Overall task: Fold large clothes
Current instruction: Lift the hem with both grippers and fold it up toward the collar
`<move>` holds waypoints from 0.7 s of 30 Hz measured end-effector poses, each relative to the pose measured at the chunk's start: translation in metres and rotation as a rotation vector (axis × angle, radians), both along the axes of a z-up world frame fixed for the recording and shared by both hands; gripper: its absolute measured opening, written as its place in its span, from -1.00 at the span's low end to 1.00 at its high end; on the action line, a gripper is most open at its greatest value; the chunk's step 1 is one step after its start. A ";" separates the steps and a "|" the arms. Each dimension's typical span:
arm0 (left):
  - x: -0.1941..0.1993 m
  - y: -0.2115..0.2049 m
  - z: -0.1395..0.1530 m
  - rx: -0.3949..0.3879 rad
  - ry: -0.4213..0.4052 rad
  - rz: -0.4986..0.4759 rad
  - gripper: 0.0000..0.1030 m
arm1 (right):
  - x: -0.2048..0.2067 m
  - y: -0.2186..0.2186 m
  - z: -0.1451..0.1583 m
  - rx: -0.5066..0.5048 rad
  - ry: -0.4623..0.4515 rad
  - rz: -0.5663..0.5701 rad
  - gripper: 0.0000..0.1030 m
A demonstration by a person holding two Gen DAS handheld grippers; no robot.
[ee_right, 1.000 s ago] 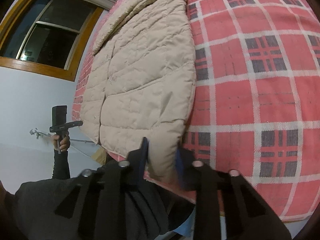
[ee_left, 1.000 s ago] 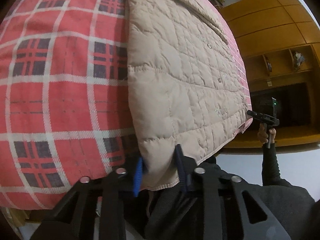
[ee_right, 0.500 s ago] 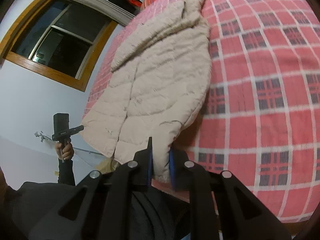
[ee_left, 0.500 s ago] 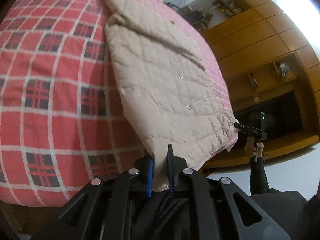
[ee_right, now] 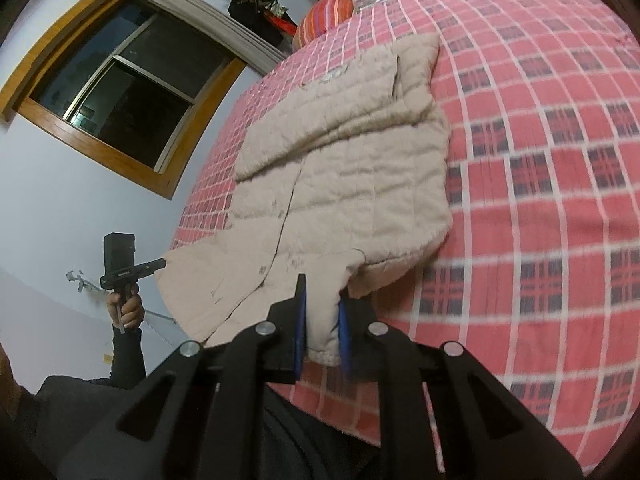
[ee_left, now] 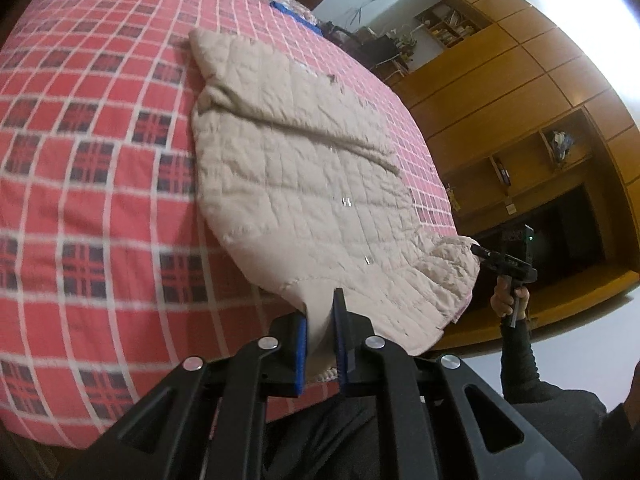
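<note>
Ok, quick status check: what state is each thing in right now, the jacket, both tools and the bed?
Quilted beige jacket: spread on the bed, near hem lifted at both corners.
Left tool: shut on the jacket hem.
Right tool: shut on the other hem corner.
Plaid bedspread: flat, covering the bed.
Window: closed, dark outside.

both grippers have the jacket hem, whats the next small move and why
Probably carry both hem corners forward toward the collar. The left gripper and right gripper each pinch a bottom corner of the beige quilted jacket, which lies full length on the plaid bedspread with sleeves already folded in.
</note>
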State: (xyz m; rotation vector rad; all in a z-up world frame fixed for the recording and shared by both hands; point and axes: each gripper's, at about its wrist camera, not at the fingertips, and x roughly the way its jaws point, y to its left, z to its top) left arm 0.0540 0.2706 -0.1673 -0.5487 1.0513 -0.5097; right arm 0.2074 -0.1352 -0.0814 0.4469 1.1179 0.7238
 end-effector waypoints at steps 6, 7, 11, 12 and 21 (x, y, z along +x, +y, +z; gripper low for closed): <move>0.042 0.011 0.014 0.020 -0.011 0.017 -0.79 | 0.035 0.009 0.012 -0.012 -0.024 -0.021 -0.76; 0.048 0.013 0.014 0.020 -0.009 0.019 -0.79 | 0.042 0.010 0.012 -0.016 -0.024 -0.029 -0.76; 0.077 0.022 0.019 0.010 -0.001 0.034 -0.79 | 0.068 0.008 0.011 -0.015 -0.023 -0.068 -0.76; 0.082 0.024 0.020 0.009 -0.001 0.037 -0.79 | 0.076 0.008 0.010 -0.015 -0.021 -0.081 -0.76; 0.150 0.042 0.013 0.006 0.049 0.078 -0.79 | 0.144 0.014 -0.005 -0.046 0.025 -0.142 -0.76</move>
